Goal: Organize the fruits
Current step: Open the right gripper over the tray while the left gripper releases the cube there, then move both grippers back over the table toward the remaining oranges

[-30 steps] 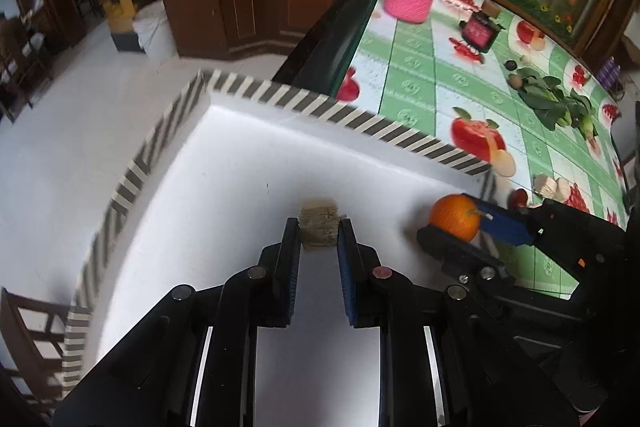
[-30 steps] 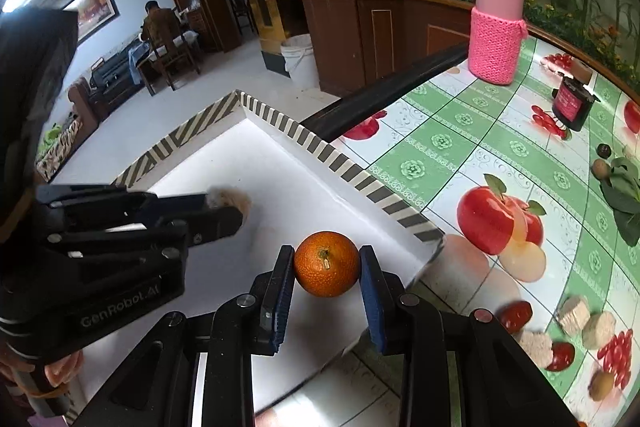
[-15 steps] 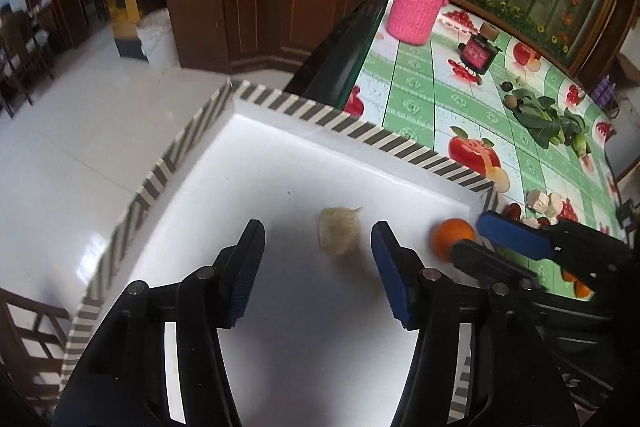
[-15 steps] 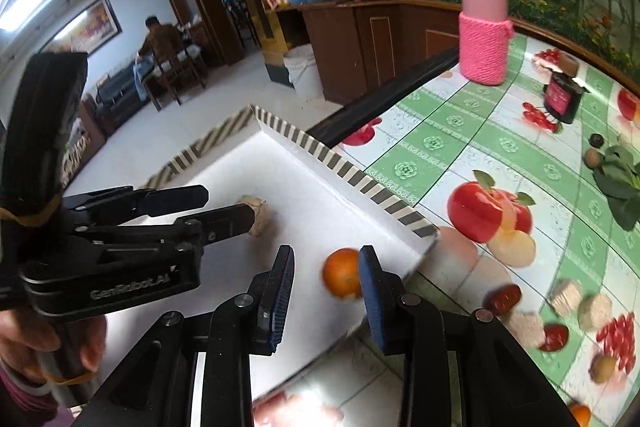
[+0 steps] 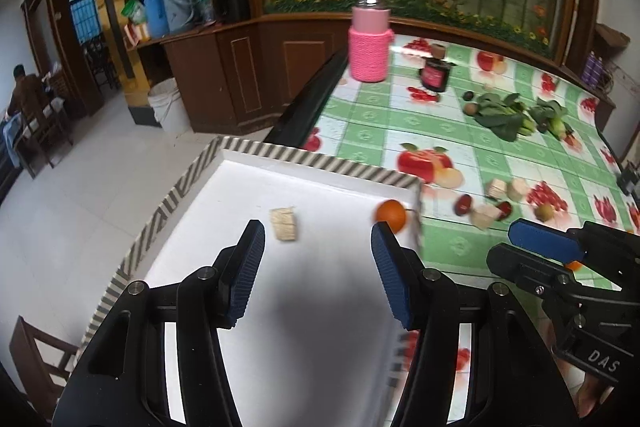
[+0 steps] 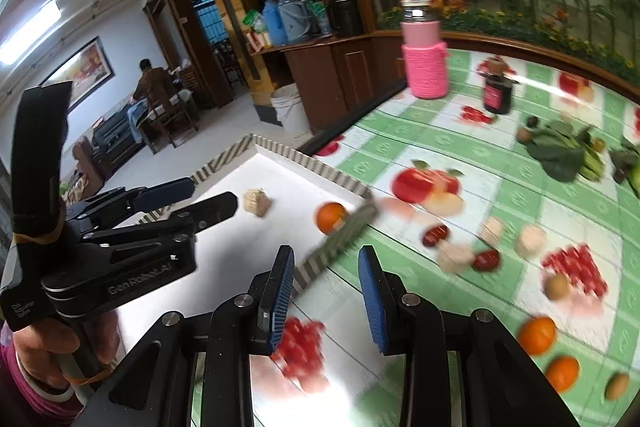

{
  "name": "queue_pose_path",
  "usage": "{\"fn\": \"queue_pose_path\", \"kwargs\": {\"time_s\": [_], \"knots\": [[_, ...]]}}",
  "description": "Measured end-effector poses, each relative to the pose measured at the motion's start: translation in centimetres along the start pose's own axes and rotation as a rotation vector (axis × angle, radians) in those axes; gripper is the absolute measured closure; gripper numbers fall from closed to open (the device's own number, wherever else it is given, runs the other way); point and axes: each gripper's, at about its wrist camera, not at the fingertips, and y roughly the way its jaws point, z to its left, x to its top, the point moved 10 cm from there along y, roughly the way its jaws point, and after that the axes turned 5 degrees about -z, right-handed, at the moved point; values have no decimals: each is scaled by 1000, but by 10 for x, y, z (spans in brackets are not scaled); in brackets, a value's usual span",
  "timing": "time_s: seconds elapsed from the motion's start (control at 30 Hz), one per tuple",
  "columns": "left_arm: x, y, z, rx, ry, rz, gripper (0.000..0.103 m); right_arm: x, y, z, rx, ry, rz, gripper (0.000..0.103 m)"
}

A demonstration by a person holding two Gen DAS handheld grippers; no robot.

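Observation:
A white tray with a striped rim (image 5: 320, 161) (image 6: 344, 183) holds an orange (image 5: 391, 214) (image 6: 331, 215) near its right corner and a tan cube-shaped fruit piece (image 5: 285, 223) (image 6: 257, 202). My left gripper (image 5: 316, 247) (image 6: 208, 197) is open and empty above the tray, behind both. My right gripper (image 6: 325, 263) (image 5: 516, 243) is open and empty, raised over the tray's right rim. Loose on the tablecloth are red dates (image 6: 435, 234), pale chunks (image 6: 530, 239), a kiwi (image 6: 557, 286) and two oranges (image 6: 537, 335).
A pink-sleeved bottle (image 5: 370, 41) and a dark jar (image 5: 435, 75) stand at the table's far side. Leafy greens (image 5: 508, 113) lie at the far right. The tray overhangs the table's left edge above a tiled floor. The tablecloth bears printed fruit.
Both grippers have opened and let go: the orange and the tan piece now lie in the tray. Both grippers have pulled back and up; the right one has shifted right.

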Motion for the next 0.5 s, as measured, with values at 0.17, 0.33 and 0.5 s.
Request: {"fn": "queue_pose_path", "kwargs": {"time_s": [0.17,0.33,0.5], "knots": [[-6,-12,-29,-28,22,-21,47,-17,-27,-26,-45,39,-17,71],[-14,-17,-62,-81,27,-11,47,-34,-55,-55,-108,67,-31,71],[-20,-20,-91,-112,57,-7,47,-51,-78,-83,-151,112,-36,71]]}}
